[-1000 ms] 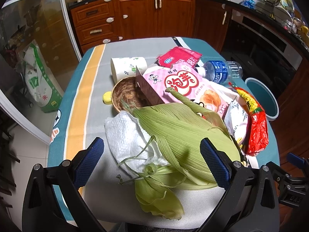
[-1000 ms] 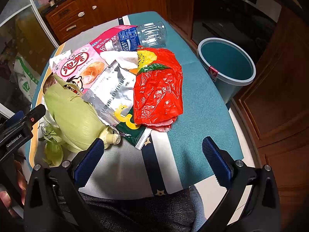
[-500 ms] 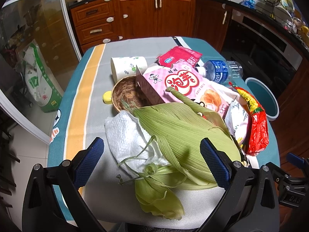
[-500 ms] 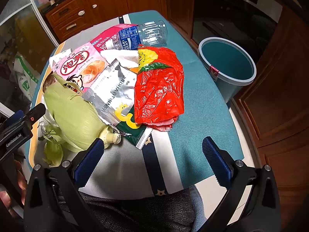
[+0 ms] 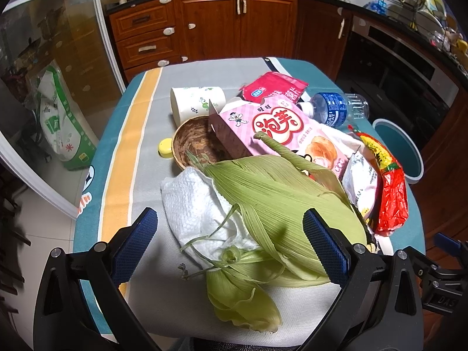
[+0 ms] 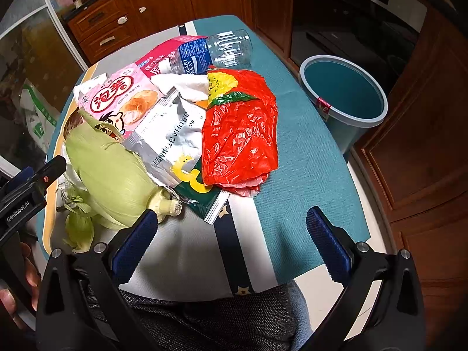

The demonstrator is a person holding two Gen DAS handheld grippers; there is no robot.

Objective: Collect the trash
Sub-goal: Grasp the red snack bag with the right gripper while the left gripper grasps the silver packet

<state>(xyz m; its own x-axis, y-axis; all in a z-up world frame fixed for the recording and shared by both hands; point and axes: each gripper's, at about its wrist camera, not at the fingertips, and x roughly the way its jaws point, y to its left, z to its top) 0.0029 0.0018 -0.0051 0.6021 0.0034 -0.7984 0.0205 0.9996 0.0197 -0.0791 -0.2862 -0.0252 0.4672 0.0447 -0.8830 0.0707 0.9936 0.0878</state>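
Observation:
A pile of trash lies on the table. Green corn husks (image 5: 280, 199) (image 6: 108, 169) lie on a white paper towel (image 5: 193, 204). Behind them lie a pink snack box (image 5: 272, 128) (image 6: 122, 99), a silver wrapper (image 6: 172, 143), a red plastic bag (image 6: 239, 134) (image 5: 392, 196), a clear bottle (image 6: 213, 52) (image 5: 336, 108), a red pouch (image 5: 275, 87), a paper cup (image 5: 196, 102) and a brown bowl (image 5: 193, 143). My left gripper (image 5: 231, 245) is open and empty, just before the husks. My right gripper (image 6: 231, 242) is open and empty over the table's near edge.
A blue trash bin (image 6: 342, 99) (image 5: 400, 149) stands on the floor right of the table. A yellow cap (image 5: 165, 147) lies beside the bowl. Wooden cabinets (image 5: 204, 26) line the back wall. A green and white sack (image 5: 58, 122) stands behind glass at the left.
The right gripper has drifted slightly, shifting its view a little. The left gripper and the trash have not moved.

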